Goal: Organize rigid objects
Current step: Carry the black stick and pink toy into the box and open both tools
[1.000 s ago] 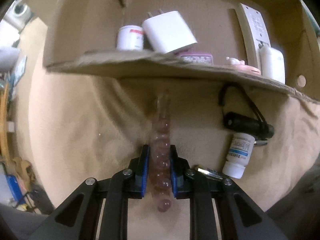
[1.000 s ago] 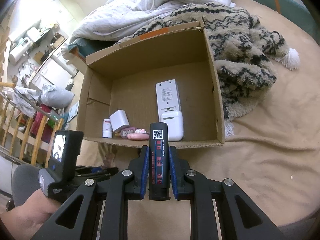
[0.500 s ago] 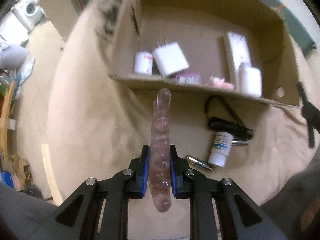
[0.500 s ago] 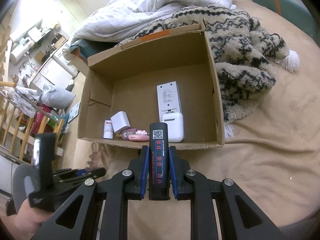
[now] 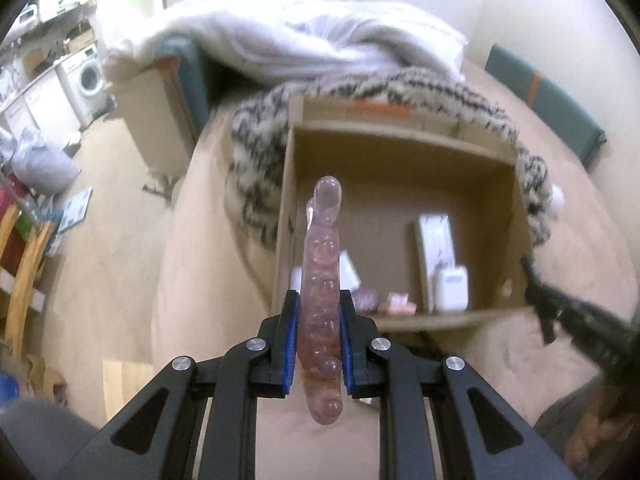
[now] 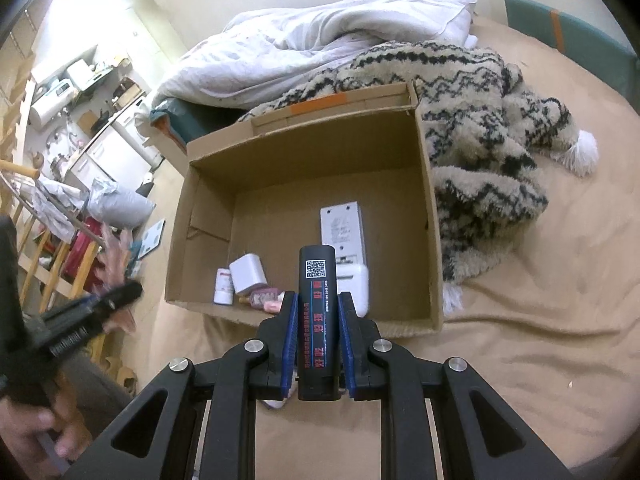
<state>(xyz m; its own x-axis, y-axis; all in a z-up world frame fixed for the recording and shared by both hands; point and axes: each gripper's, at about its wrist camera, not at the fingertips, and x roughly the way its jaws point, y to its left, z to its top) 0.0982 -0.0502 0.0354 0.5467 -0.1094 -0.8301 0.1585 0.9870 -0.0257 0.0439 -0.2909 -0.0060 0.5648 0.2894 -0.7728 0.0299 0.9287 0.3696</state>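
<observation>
My left gripper (image 5: 319, 344) is shut on a translucent pink beaded bracelet (image 5: 322, 280) and holds it up in front of the open cardboard box (image 5: 400, 140). My right gripper (image 6: 318, 344) is shut on a black cylinder with a QR code and red lettering (image 6: 317, 312), raised before the box's (image 6: 304, 128) near wall. Inside the box lie a white remote (image 6: 342, 228), a white case (image 6: 354, 284), a white charger (image 6: 248, 274), a small white bottle (image 6: 223, 286) and small pink items (image 6: 266, 298). The left gripper shows at the left of the right wrist view (image 6: 116, 300).
The box sits on a tan bedsheet (image 6: 520, 340). A patterned fleece blanket (image 6: 480, 120) lies behind and right of it, a white duvet (image 6: 320, 40) farther back. The bed edge drops off to the left, toward floor clutter and a wooden frame (image 6: 48, 272).
My left gripper has risen and tilted up with the bracelet, from low before the box wall to above it; the items on the sheet left its view. The right gripper barely moved.
</observation>
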